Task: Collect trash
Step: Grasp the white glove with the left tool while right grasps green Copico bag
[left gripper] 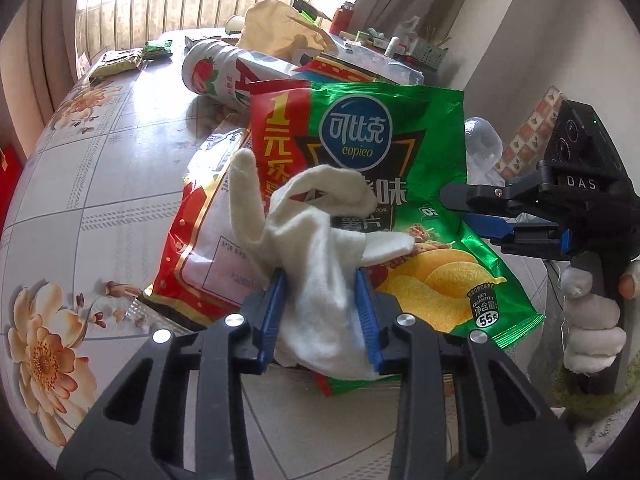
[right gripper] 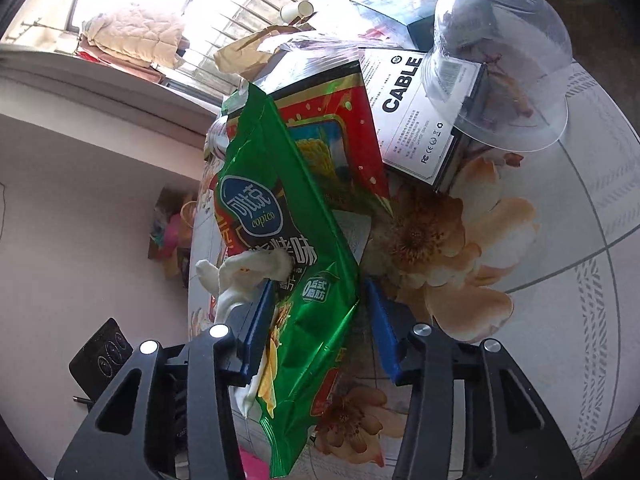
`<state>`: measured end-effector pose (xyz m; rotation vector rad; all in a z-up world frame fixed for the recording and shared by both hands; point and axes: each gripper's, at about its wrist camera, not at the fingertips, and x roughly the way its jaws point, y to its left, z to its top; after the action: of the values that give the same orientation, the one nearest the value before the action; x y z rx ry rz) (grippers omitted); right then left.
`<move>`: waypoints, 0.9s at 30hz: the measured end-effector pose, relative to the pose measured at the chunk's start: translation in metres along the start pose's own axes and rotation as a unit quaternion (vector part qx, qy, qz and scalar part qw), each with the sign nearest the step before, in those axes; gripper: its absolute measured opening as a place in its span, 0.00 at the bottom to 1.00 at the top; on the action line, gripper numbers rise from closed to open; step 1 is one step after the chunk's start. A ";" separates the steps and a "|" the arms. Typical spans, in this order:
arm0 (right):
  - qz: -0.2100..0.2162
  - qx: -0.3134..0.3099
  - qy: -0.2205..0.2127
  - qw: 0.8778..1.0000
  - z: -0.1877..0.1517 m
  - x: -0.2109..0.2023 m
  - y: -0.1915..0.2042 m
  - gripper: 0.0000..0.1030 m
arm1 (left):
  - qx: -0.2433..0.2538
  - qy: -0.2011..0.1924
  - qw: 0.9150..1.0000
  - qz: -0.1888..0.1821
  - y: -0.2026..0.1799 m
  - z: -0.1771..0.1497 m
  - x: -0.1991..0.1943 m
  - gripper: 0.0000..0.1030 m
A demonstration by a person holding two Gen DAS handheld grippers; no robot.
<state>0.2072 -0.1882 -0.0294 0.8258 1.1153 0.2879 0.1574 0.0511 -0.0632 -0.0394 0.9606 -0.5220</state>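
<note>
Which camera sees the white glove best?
The left wrist view: the white glove fills the middle, squeezed between the left tool. The right wrist view shows only its fingers poking out beside the green chip bag.

right gripper (right gripper: 320,320) | astride green chip bag (right gripper: 280,240) | floral table (right gripper: 560,240)

Left gripper (left gripper: 320,280) clamped on white glove (left gripper: 316,232); right gripper (right gripper: 319,286), in a gloved hand (left gripper: 592,328), jaws apart astride green bag (right gripper: 288,184).
</note>
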 end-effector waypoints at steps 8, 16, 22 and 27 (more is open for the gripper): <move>-0.013 -0.040 -0.028 0.999 -0.007 -0.014 0.016 0.35 | -0.013 0.002 1.000 0.000 0.006 -0.002 0.003 0.20; 0.017 -0.027 -0.018 0.999 -0.004 -0.010 0.008 0.36 | -0.022 0.005 1.000 -0.007 0.012 -0.002 0.005 0.16; 0.016 -0.018 -0.024 0.999 -0.005 -0.009 0.004 0.37 | -0.015 0.004 1.000 -0.004 0.010 -0.002 0.006 0.15; -0.008 -0.049 -0.052 0.997 0.002 -0.006 0.011 0.45 | -0.013 0.003 1.000 -0.003 0.009 -0.003 0.006 0.15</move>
<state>0.2083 -0.1851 -0.0171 0.7370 1.0014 0.2813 0.1617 0.0570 -0.0714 -0.0650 0.9743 -0.5159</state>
